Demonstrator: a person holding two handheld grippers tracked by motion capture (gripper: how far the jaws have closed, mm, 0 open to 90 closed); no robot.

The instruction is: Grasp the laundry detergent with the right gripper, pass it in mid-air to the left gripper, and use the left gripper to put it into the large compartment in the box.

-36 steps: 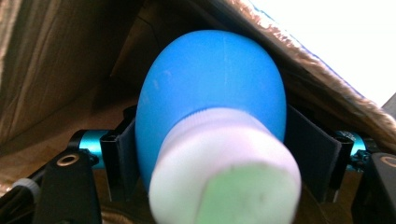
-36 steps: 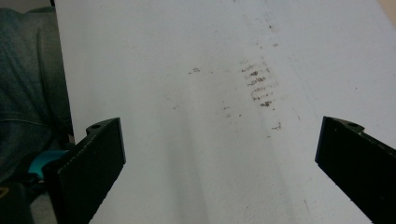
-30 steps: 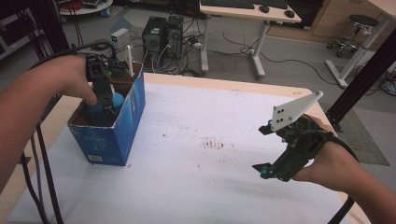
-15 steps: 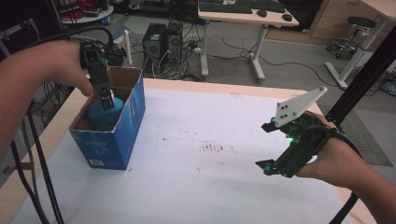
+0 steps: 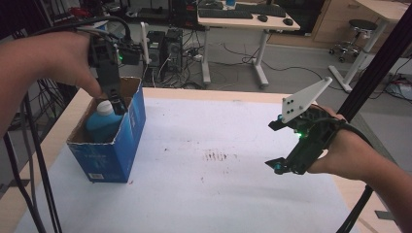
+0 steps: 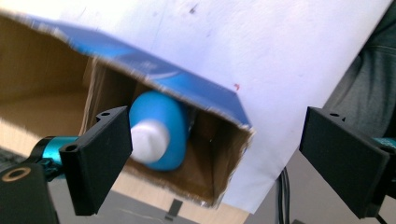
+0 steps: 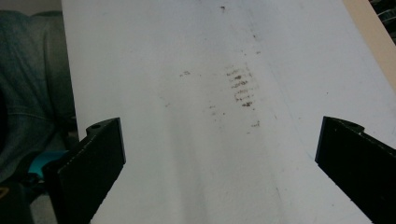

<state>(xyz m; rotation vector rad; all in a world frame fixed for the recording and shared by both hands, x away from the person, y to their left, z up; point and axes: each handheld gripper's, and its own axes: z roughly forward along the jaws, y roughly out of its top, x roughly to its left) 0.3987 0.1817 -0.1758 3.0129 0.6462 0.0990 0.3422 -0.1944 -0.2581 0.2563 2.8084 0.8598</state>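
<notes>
The blue bottle stands in the box; the left gripper, jaws just opened wide and empty, must clear it. The right gripper is open, empty.

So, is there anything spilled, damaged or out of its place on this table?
Nothing is spilled. The blue bottle stands in the blue box, cap on. Two small oddities: a patch of brown smudges marks the white table cover near its middle, and the box's top rim looks roughly cut and frayed.
</notes>
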